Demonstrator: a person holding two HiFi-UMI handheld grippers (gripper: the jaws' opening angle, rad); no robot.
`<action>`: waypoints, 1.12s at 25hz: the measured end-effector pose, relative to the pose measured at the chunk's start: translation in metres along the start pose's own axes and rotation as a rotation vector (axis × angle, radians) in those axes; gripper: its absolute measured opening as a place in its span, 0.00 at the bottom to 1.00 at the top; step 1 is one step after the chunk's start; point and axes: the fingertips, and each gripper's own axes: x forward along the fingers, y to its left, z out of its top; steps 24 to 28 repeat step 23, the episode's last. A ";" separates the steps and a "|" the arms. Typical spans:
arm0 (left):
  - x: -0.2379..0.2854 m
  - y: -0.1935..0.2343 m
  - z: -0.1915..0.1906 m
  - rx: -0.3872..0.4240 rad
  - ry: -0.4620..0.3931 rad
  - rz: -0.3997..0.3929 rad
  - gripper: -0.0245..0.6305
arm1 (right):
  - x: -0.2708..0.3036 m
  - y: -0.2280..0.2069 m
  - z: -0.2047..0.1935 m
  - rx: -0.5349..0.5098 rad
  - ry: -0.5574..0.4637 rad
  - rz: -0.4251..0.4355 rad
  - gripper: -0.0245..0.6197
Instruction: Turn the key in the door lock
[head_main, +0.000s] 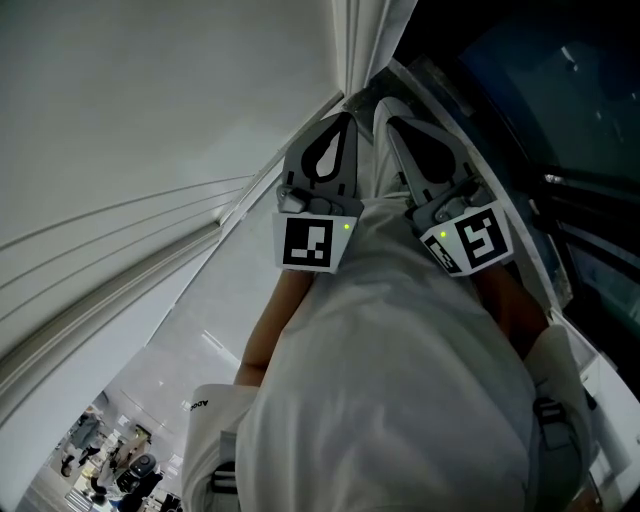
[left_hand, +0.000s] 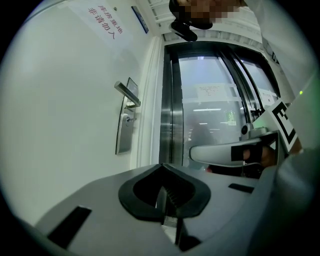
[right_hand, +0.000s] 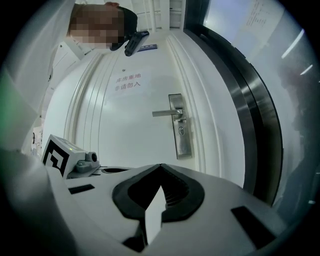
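Note:
A white door (right_hand: 130, 125) faces me, some way ahead of both grippers. It carries a silver lever handle (right_hand: 167, 113) on a long lock plate (right_hand: 181, 135), with the keyhole (right_hand: 182, 131) under the lever. In the left gripper view a small piece sticks out at the keyhole (left_hand: 131, 119); it may be the key. My left gripper (left_hand: 162, 166) and right gripper (right_hand: 161, 166) are side by side, both shut and holding nothing. In the head view they are held close to a white shirt, the left gripper (head_main: 322, 130) beside the right gripper (head_main: 405, 125).
A dark glass panel in a metal frame (left_hand: 172, 105) stands right of the door. Red lettering (right_hand: 127, 82) is printed on the door above the handle. The person's white shirt (head_main: 390, 380) fills the lower head view.

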 end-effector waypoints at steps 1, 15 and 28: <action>0.000 -0.001 0.000 0.000 -0.001 -0.005 0.05 | -0.001 -0.002 -0.001 0.006 0.001 -0.008 0.04; -0.002 -0.008 -0.003 -0.001 0.011 -0.033 0.05 | -0.004 -0.005 -0.010 0.040 0.027 -0.070 0.04; -0.001 -0.006 -0.008 -0.002 0.014 -0.039 0.05 | 0.000 -0.005 -0.019 0.037 0.055 -0.081 0.04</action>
